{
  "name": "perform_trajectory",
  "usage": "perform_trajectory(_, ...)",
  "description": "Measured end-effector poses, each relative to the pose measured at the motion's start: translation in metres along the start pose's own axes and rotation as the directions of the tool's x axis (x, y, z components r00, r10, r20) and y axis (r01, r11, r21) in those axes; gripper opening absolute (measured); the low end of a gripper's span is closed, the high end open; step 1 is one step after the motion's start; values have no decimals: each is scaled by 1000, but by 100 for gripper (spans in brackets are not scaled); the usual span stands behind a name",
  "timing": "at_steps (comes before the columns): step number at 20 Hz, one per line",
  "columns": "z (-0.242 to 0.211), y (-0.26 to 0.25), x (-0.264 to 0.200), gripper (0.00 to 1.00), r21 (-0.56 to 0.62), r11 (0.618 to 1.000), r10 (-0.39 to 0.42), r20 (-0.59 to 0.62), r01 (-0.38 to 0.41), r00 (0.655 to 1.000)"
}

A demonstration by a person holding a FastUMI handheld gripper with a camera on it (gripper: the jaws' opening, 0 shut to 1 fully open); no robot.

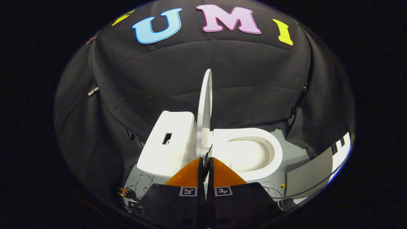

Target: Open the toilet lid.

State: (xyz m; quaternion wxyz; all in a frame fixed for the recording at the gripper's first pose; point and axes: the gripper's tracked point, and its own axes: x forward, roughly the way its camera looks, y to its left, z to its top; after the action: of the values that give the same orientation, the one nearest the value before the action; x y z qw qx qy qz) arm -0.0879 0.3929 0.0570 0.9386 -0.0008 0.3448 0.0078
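Note:
A white toilet stands just ahead of my fingers. Its lid [205,105] is raised upright, seen edge-on, between the tank [168,143] on the left and the uncovered seat and bowl [251,152] on the right. My gripper [205,162] is close to the lid's lower edge, its two fingers pressed almost together. Whether a thin part of the lid lies between the fingertips I cannot tell.
Black cloth walls close in behind and on both sides of the toilet. A grey floor [299,159] lies to the right of the bowl, with a grey board [310,179] and a cable on it. Thin wires lie on the floor left of my fingers.

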Motion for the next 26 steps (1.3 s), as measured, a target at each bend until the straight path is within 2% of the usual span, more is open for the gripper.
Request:
perform_trajectory(7, 0, 28, 3, 6, -101, 991, -80, 55, 85, 995)
perform_trajectory(14, -1, 53, 7, 8, -197, 970, -118, 117, 140, 986)
perform_trajectory(19, -3, 69, 8, 9, -221, 966, -113, 106, 134, 988)
perform_trajectory(26, -9, 76, 18, 19, -273, 954, -97, 107, 123, 990)
